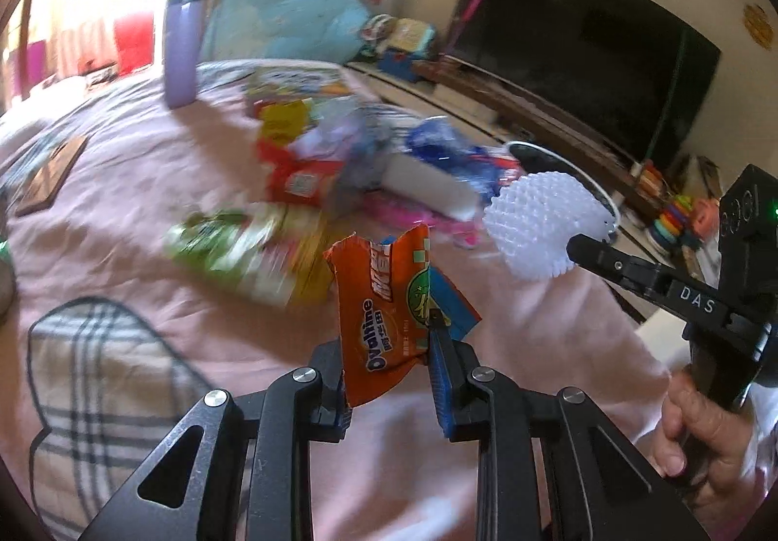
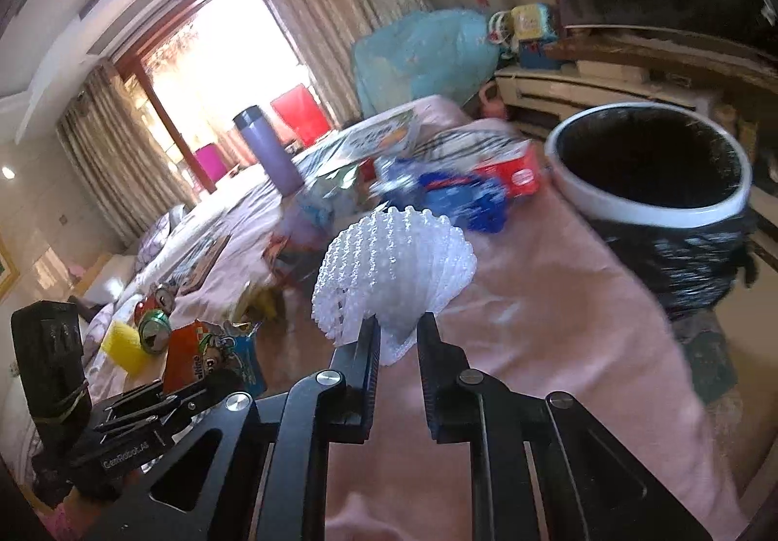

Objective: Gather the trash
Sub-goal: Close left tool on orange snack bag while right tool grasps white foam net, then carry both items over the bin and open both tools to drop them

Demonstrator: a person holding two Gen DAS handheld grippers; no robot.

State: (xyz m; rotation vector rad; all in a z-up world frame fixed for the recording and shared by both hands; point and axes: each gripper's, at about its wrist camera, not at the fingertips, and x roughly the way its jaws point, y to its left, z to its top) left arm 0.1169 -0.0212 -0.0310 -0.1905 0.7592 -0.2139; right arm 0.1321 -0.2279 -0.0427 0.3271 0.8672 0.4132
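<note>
Ovaltine wrapper between left gripper jaws

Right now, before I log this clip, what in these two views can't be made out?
- Bin contents: right wrist view, its inside is dark.
- Wrapper pile: left wrist view, motion blur hides the print.
- Foam net lower end: right wrist view, hidden behind the right claw.
- Ovaltine wrapper: left wrist view, held in the left claw; whether the blue pack behind is held too is unclear.
</note>
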